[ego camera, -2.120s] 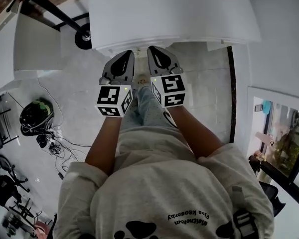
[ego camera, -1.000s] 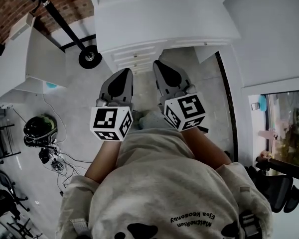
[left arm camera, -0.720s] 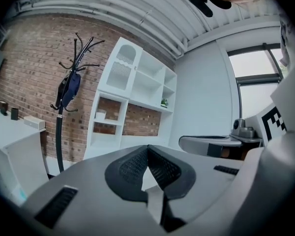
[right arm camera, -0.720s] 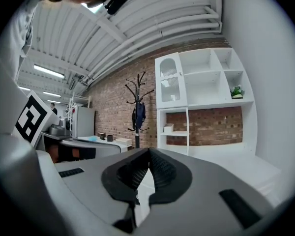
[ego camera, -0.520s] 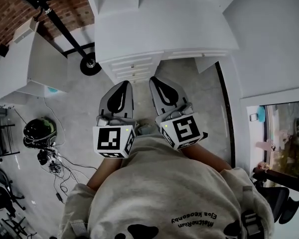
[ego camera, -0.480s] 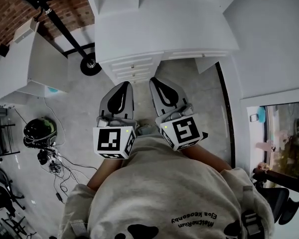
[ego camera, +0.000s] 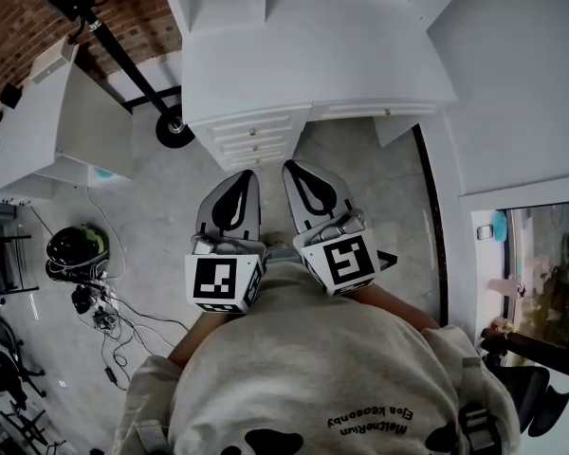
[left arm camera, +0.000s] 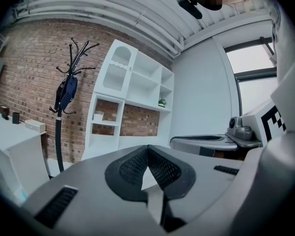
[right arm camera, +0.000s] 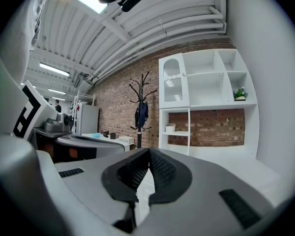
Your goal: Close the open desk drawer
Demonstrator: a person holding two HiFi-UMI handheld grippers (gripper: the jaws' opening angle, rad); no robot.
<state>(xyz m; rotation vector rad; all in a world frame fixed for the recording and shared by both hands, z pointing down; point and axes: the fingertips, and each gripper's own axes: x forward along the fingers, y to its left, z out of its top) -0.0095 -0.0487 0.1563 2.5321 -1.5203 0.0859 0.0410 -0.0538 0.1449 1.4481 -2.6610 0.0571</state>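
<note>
Both grippers are held side by side in front of the person's body, above the grey floor [ego camera: 161, 216]. The left gripper [ego camera: 243, 178] [left arm camera: 148, 147] has its 2 jaws pressed together at the tips, with nothing between them. The right gripper [ego camera: 292, 169] [right arm camera: 148, 151] is closed the same way and also empty. Neither touches anything. The drawers [ego camera: 256, 136] sit in a stack under the front edge of the white worktop [ego camera: 313, 55], near the gripper tips in the head view. Their fronts lie flush with one another, and none stands out.
</note>
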